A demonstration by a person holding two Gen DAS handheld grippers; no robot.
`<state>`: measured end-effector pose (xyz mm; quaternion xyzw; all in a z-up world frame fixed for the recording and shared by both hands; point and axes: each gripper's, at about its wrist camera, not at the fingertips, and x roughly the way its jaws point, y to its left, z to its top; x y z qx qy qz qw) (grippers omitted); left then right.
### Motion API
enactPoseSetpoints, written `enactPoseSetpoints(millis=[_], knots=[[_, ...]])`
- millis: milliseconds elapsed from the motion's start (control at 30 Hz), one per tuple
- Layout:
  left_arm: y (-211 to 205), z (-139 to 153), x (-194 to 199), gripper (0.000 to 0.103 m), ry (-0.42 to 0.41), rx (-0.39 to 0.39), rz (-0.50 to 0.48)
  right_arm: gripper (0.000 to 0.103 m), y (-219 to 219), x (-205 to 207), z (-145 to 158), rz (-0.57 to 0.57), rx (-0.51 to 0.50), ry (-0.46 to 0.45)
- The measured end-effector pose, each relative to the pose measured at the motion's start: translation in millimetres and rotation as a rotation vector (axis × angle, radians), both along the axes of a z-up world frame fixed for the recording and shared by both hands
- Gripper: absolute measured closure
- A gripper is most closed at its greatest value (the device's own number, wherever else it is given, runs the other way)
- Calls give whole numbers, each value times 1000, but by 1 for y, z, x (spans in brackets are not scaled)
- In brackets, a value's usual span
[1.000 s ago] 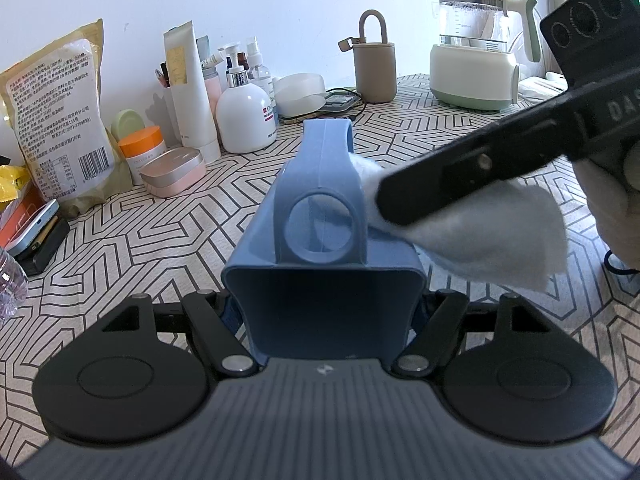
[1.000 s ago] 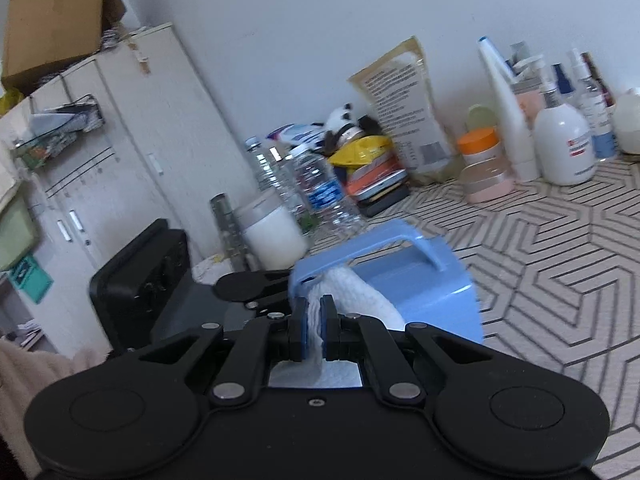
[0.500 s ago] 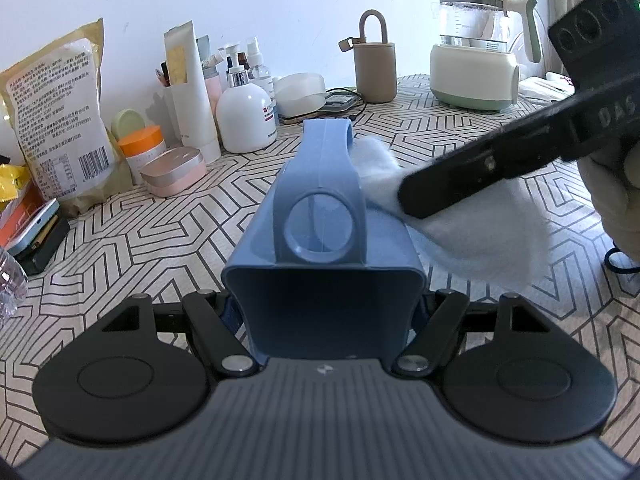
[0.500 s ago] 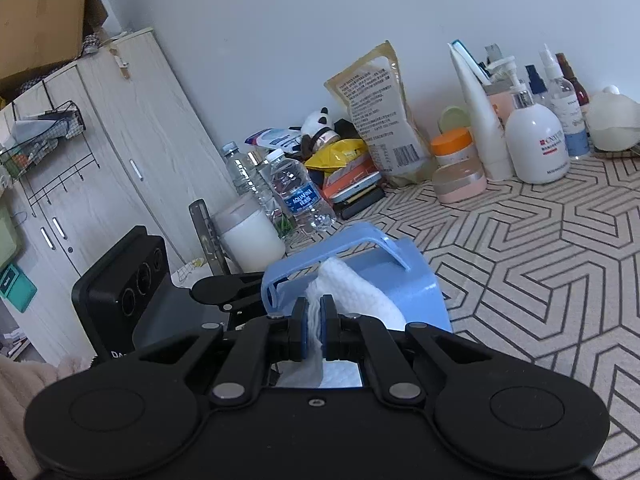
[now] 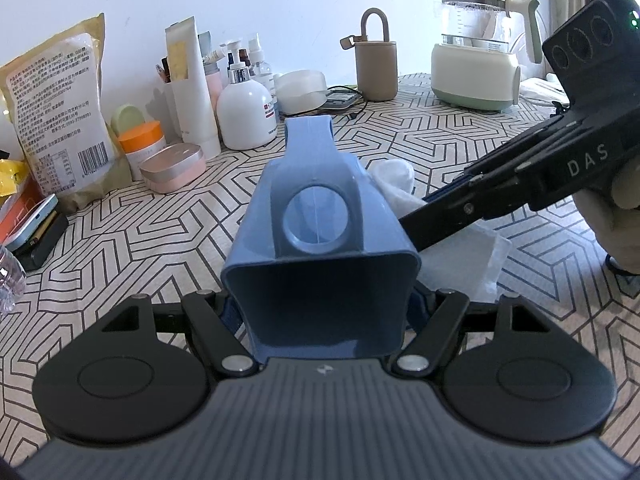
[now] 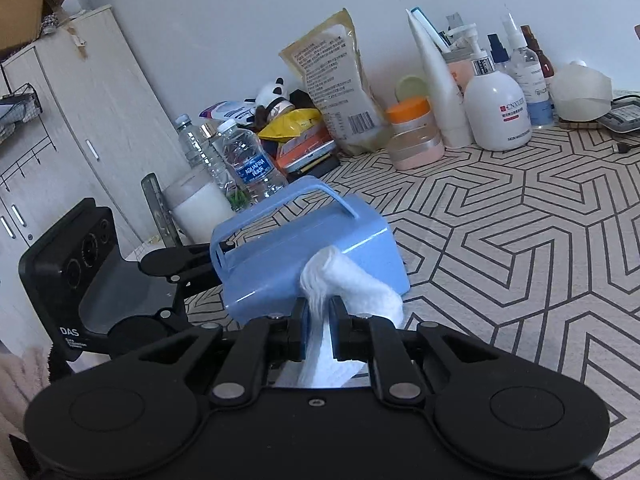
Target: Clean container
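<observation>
Right wrist view shows me my right gripper (image 6: 320,320) pinching a wad of white cloth (image 6: 348,280), its jaws clamped on the bunched fabric, with the free end pressed against the near side wall of the blue container (image 6: 308,256). The container is held off the patterned tablecloth (image 6: 520,240) on its side, handle uppermost, its long axis running away from my left gripper (image 5: 320,312) — which, in the left wrist view, grips the container (image 5: 320,240) across its near end, jaws closed on both side walls. So the box lies directly ahead of the right tongs and crosswise to them: they come in from the container's right flank, roughly square to its length. I judge the coming wipe should run along that long axis, sliding the cloth (image 5: 396,184) lengthwise over the wall while the left hand keeps it steady. The right tool is the nearer one to the surface being cleaned; whether the far wall is clean I cannot see.
</observation>
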<state>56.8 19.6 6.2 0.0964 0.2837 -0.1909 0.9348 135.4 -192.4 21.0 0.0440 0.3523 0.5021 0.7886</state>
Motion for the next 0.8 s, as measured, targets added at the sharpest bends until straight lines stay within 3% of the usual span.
enactPoseSetpoints(millis=[100,267,567,800], knots=[[2,0,2,29,8,-12,-2,88,-1,-1,2,3,10,-7],[-2,0,0,29,-5,11,-11,87,-8,-10,17,68,155,-31],[2,0,4,29,5,-2,-9,88,-4,-13,15,120,173,4],[4,0,5,28,15,-15,-6,92,-7,-5,11,39,121,-20]])
